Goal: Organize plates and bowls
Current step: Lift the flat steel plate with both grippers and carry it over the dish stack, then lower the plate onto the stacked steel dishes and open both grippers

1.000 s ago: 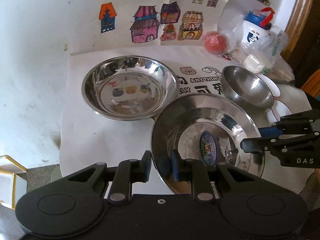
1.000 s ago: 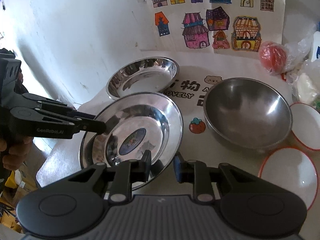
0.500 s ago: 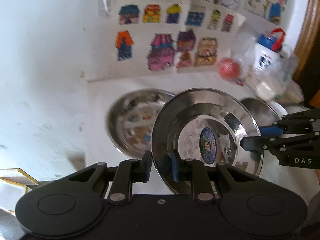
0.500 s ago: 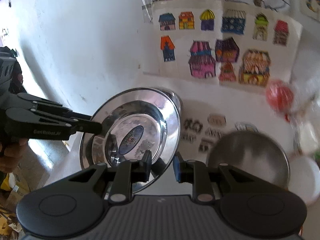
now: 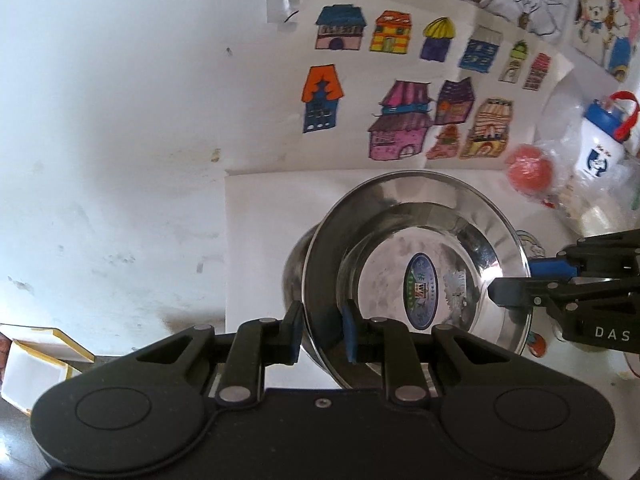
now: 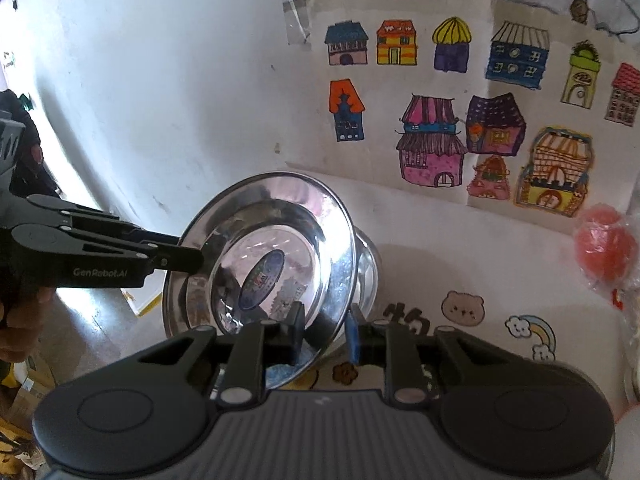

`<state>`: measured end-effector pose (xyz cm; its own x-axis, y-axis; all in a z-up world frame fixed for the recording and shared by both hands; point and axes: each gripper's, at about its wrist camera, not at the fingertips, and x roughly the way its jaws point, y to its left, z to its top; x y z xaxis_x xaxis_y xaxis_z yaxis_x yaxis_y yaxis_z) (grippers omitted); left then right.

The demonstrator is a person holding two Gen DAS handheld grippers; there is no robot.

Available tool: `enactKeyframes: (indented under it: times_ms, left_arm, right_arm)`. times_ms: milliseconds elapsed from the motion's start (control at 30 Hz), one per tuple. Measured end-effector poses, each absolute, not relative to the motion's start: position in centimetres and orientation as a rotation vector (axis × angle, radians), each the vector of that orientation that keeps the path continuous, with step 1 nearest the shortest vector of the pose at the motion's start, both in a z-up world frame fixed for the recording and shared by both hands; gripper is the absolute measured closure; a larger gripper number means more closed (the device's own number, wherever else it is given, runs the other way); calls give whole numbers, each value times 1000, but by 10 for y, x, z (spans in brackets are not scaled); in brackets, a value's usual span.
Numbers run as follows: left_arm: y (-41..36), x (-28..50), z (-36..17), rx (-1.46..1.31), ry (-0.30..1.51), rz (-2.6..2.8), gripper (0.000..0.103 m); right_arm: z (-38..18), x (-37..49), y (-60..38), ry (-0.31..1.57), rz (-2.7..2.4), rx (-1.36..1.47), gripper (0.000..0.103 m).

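The white table (image 5: 256, 280) with its printed cover stands against a white wall (image 5: 120, 100) taped with a sheet of coloured house drawings (image 6: 440, 120). Taking the steel plate (image 5: 420, 264) as the landmark: it hangs tilted above the table, a blue oval sticker in its well, and directly under it, mostly hidden, lies a second steel plate (image 5: 294, 276) (only its left rim shows). The left gripper (image 5: 320, 330) pinches the plate's near-left rim between blue pads, and the right gripper (image 6: 324, 330) pinches the opposite rim, both narrowed onto the thin metal edge. Right of the plate and farther back sits a red ball (image 5: 528, 168) in clear plastic, and beyond that a small white bottle (image 5: 600, 136) with a blue cap.
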<state>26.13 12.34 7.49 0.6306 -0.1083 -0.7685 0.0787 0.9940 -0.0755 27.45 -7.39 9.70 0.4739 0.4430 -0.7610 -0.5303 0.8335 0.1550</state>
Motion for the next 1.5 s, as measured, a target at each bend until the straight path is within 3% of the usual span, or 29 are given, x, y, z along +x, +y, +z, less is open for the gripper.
enactKeyframes:
  times_ms: [1100,1300,1500]
  left_arm:
    - [131,295,46,-50,963,-80,79]
    - [132,291,53,-42,927,-54,78]
    - [136,282,58,-66,896,-39,66]
  right_arm:
    - [74,304,-54,950,584,-157,73]
    - [80,301,-57,908,569,-163,58]
    - [89,291,-65,861,564,-159,38]
